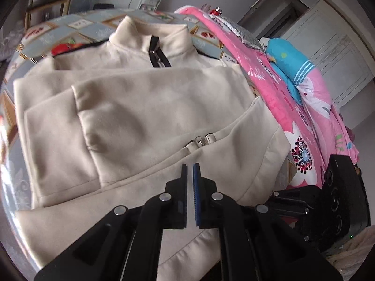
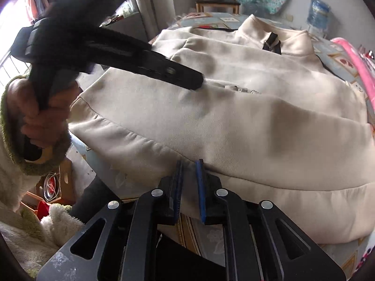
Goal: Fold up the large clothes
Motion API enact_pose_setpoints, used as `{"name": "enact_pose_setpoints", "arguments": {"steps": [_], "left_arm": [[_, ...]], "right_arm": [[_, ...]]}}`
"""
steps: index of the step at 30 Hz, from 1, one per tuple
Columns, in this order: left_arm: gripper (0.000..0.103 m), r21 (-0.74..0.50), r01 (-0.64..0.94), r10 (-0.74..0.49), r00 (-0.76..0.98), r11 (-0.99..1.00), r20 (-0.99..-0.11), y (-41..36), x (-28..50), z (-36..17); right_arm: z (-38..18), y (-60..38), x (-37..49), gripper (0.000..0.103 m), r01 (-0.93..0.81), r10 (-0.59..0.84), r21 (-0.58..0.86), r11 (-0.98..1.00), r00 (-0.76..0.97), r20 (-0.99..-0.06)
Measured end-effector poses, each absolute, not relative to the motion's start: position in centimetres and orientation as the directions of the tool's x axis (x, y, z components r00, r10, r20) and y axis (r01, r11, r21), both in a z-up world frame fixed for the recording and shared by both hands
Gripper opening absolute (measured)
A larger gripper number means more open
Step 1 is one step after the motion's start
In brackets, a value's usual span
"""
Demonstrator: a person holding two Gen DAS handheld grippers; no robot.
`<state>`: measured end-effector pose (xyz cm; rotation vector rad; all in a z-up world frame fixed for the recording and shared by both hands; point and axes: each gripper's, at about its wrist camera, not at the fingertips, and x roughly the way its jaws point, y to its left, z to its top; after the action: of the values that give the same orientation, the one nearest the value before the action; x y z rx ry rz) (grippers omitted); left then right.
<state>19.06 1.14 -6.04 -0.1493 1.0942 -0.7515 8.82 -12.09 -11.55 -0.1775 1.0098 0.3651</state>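
Observation:
A cream zip-up jacket lies front up on a round table, collar far, both sleeves folded across its chest; it also fills the right wrist view. My left gripper hovers over the lower front near the zipper end, jaws nearly closed with a thin gap and nothing between them. It also shows from the side in the right wrist view, tips resting on the jacket. My right gripper is at the jacket's bottom hem, jaws narrowly apart with the hem edge between the pads.
The table has a patterned blue cloth. A pink floral quilt with a blue pillow lies along the right edge. A wooden chair stands behind the table. A fleece garment and clutter lie low at the left.

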Motion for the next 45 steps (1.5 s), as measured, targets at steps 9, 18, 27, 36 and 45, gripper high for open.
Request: {"name": "enact_pose_setpoints", "arguments": {"steps": [9, 18, 27, 36, 45], "left_arm": [[0.005, -0.450, 0.289, -0.535, 0.444, 0.845, -0.719, 10.6, 12.4, -5.2], [0.005, -0.390, 0.132, -0.406, 0.443, 0.911, -0.799, 13.3, 7.2, -8.6], [0.005, -0.322, 0.127, -0.343, 0.462, 0.938, -0.818, 13.5, 8.0, -7.8], [0.005, -0.278, 0.265, -0.374, 0.461, 0.923, -0.805, 7.4, 14.4, -5.7], [0.051, -0.292, 0.278, -0.394, 0.470, 0.915, -0.790, 3.0, 27.2, -1.6]], "right_arm": [[-13.8, -8.3, 12.0, 0.014, -0.488, 0.300, 0.057, 0.871, 0.437, -0.848], [-11.0, -5.8, 12.4, 0.016, -0.586, 0.417, 0.113, 0.803, 0.415, -0.809], [-12.5, -4.2, 13.9, 0.038, -0.590, 0.401, 0.112, 0.800, 0.386, -0.831], [-7.6, -15.0, 16.1, 0.045, -0.314, 0.306, 0.142, 0.939, 0.566, -0.766], [-1.5, -24.0, 26.8, 0.082, -0.201, 0.334, 0.268, 0.942, 0.626, -0.704]]}}
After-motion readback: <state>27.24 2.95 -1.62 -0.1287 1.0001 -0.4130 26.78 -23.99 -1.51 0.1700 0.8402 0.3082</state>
